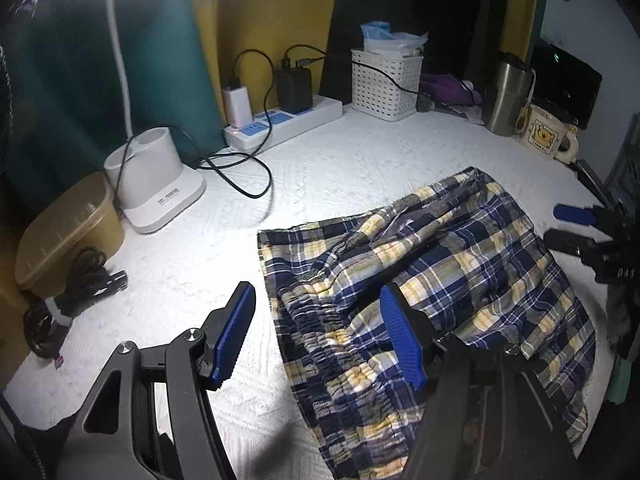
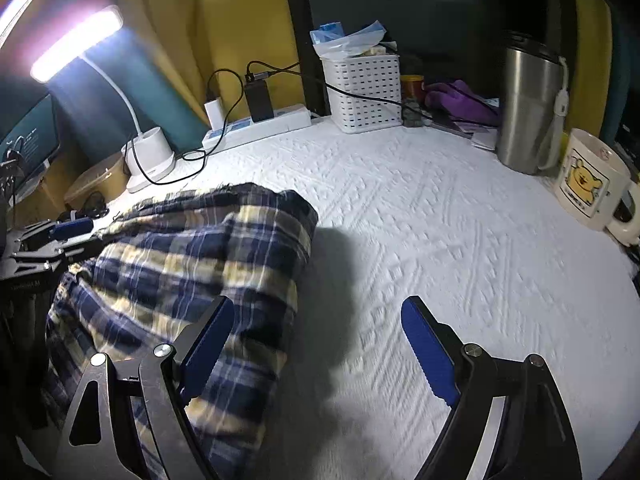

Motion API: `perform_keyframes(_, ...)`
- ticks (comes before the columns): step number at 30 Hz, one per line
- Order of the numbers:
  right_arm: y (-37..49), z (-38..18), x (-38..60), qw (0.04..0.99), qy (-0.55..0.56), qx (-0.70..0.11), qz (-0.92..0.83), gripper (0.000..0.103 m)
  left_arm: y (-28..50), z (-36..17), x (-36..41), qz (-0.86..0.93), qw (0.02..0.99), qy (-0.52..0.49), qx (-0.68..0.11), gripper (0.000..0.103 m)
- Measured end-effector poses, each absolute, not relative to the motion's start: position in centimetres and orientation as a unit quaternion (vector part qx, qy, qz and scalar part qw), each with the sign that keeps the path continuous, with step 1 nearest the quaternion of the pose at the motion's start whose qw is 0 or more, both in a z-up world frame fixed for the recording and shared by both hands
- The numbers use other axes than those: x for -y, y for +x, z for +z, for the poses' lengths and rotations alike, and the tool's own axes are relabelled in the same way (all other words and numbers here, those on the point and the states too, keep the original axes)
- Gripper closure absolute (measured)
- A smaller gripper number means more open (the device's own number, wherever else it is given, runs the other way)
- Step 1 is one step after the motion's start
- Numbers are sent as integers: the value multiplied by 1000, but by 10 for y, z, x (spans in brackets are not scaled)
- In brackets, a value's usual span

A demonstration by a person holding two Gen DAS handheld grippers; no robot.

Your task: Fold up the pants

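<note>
The blue, yellow and white plaid pants (image 1: pixel 440 264) lie folded in a rumpled heap on the white textured cover (image 1: pixel 328 176). In the left wrist view my left gripper (image 1: pixel 318 334) is open above the gathered waistband at the heap's near left edge; its pads do not press the cloth. My right gripper (image 1: pixel 576 228) shows at the heap's far right side. In the right wrist view the right gripper (image 2: pixel 318 348) is open, its left finger over the edge of the pants (image 2: pixel 192 264) and its right finger over bare cover. The left gripper (image 2: pixel 60 232) shows at the left edge.
Along the back stand a white lamp base (image 1: pixel 156 184) with cables, a power strip (image 1: pixel 284 120), a white perforated basket (image 1: pixel 386 84), a steel tumbler (image 2: pixel 528 108) and a bear mug (image 2: pixel 588 184). A brown lidded tub (image 1: pixel 68 232) and coiled black cable (image 1: pixel 68 296) sit at the left.
</note>
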State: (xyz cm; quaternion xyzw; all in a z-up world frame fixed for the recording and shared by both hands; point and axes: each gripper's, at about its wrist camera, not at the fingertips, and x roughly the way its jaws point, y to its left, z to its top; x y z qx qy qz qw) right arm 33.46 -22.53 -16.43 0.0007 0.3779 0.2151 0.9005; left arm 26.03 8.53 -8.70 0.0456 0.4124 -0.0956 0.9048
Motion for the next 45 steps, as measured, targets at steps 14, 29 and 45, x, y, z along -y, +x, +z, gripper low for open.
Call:
perform_keyframes(14,362,-171,199,887,-18,-381,259,35,274,-105,-79,-125,892,49,-431,45)
perform_keyframes(29,400,-184,177,860,10,-403,313,89,289,-104,-77,-137,902,35,-409,79)
perform_keyframes(45,429,-189,170,874,6,-409,262,87,322,-109,-84,-99,911,30,-398,80)
